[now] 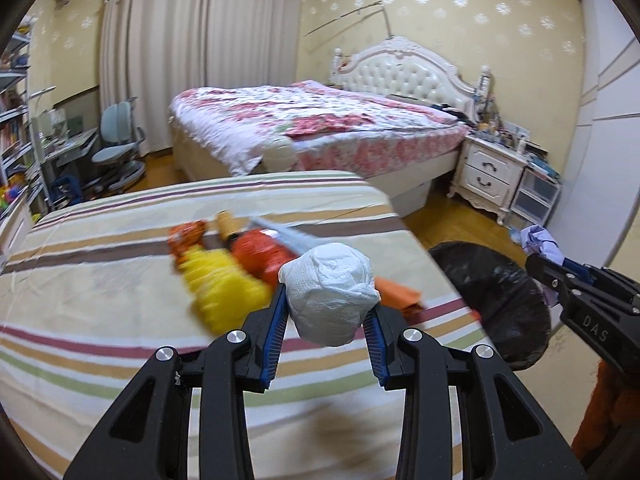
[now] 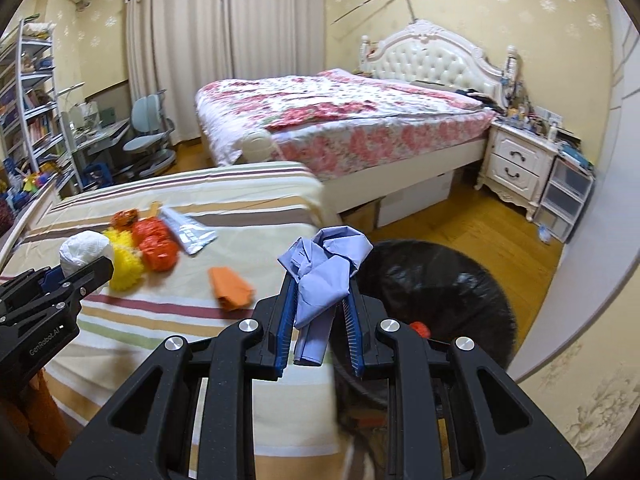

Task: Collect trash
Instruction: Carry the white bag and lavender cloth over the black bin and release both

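Note:
My left gripper is shut on a crumpled white tissue ball, held above the striped table. It also shows in the right wrist view. My right gripper is shut on a crumpled light-blue paper, held over the table's right edge beside the black-lined trash bin. The bin also shows in the left wrist view. On the table lie yellow wrappers, red-orange wrappers, a silver pouch and an orange scrap.
A floral bed stands behind the table, with a white nightstand and plastic drawers to its right. A desk chair and shelves are at the left. Wooden floor lies beyond the bin.

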Available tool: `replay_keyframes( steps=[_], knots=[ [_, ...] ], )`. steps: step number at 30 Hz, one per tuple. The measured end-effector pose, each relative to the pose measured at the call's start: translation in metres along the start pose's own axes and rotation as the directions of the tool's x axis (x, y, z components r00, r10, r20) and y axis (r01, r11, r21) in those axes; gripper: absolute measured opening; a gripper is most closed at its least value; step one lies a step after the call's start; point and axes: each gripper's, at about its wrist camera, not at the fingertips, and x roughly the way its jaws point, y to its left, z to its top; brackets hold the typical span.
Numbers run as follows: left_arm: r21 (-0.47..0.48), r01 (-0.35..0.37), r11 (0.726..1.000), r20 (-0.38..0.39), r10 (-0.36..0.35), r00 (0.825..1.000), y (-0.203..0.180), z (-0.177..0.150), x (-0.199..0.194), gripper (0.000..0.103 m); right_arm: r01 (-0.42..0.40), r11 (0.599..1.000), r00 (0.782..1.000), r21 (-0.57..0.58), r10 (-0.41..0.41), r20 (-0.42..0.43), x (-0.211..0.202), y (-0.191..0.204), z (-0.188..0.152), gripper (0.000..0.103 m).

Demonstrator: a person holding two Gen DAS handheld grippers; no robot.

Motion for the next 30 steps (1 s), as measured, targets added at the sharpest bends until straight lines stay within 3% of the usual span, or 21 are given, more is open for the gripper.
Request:
replay_keyframes(
  steps=[7,13,19,30],
  knots=[
    [0.073,0.07,0.995,0.009,-0.07,0.997,-0.066,0.023,0.038,0.037,0.082,0.995,0.997,0.06,-0.081,-0.017,0.023,-0.055,0.001,0.023],
    [0.135,0.091,0.987,-0.019,-0.089,0.996,-0.11,0.03,0.077,0.037,0.123,0.987,0.992,0.099,-0.12,-0.04,0.044,-0.086,0.001,0.023],
    [0.166,0.088,0.982,-0.058,-0.079,0.995,-0.136,0.03,0.107,0.037,0.143,0.982,0.988,0.124,-0.135,-0.068,0.063,-0.103,-0.001,0.023],
    [0.198,0.063,0.978,-0.078,-0.048,0.996,-0.153,0.027,0.125,0.037,0.165,0.976,0.984,0.139,-0.153,-0.091,0.079,-0.116,-0.004,0.023]
  ],
)
